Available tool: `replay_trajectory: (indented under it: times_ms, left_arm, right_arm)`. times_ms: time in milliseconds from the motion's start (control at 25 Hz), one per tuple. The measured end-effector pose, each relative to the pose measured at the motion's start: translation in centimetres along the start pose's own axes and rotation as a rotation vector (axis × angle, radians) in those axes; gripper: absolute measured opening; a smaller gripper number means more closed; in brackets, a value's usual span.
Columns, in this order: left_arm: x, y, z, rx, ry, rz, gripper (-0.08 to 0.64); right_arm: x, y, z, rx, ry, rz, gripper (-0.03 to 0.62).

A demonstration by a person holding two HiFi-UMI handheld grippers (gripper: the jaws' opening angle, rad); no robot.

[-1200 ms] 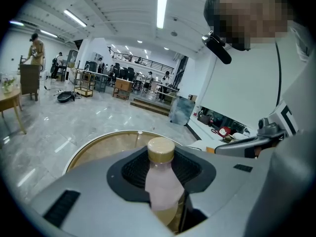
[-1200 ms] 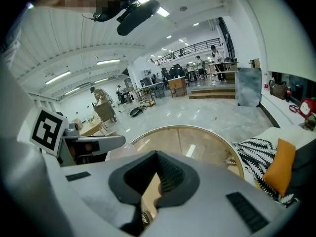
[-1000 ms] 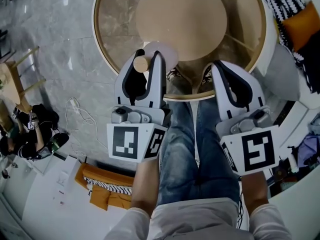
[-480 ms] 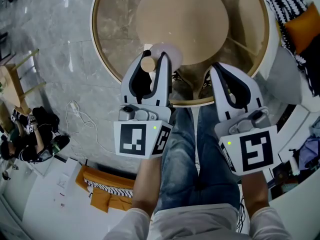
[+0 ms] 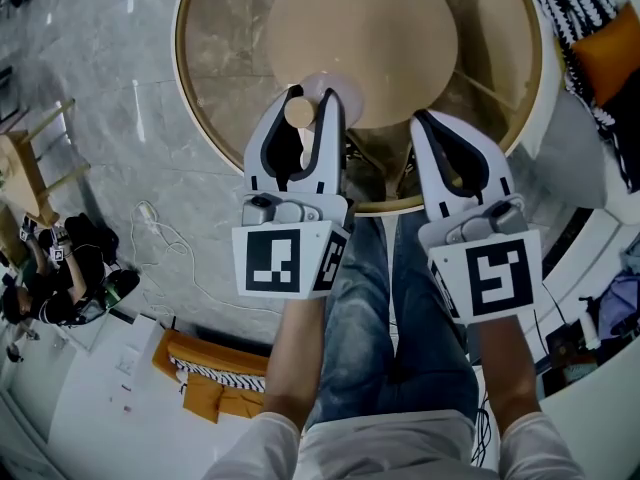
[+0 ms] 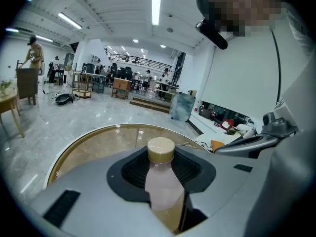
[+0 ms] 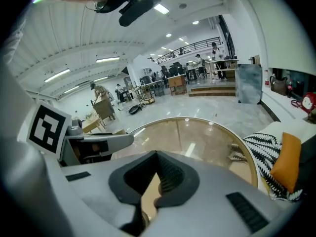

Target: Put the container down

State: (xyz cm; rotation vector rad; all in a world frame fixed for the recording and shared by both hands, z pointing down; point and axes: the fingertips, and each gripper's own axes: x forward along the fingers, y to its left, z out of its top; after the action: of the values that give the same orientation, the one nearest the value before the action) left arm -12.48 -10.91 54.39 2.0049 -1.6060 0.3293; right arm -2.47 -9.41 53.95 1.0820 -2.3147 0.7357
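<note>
Presently, the task is unfinished. Left claw [image 6: 162, 171] is clamped on the container [image 6: 161, 149], a small bottle with a tan cap and a pale pinkish body. The ribbed dark pads press on its two sides just below the cap, and the bottle stands roughly upright, low in the centre of the left gripper view.

In the head view the same bottle appears just above the centre of the frame, over the glass top of the round table [image 5: 225, 48] and close to the table's near rim. Whether its base touches the glass cannot be told, as the claw hides the lower body in both views.

Right claw [image 7: 157, 154] is closed at its tips with nothing between them; only the table surface shows through the slit behind the tips. It hangs right of centre in the head view, beside the left claw and apart from the bottle, near the same rim.

Done, judging from this: the container is already over the table. Left to do: lower it until the base rests on the glass, open the left claw, and draw clear without tipping the tall, narrow bottle. The right claw appears to have no part in this step.
</note>
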Motion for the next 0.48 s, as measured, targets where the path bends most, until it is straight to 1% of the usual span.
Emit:
replay_trajectory:
  times_ms: [280,480]
  left_arm:
    - [1.2,0.2,-0.6,0.015,0.005,0.021,0.145]
    - [2.0,0.4,-0.7,0.035,0.004,0.029,0.145]
  right_arm:
    - [1.5,-0.7,-0.4,-0.026,0.005,-0.010,0.015]
    - [2.3,-1.2,-0.1,-0.018,0.002,-0.021,0.015]
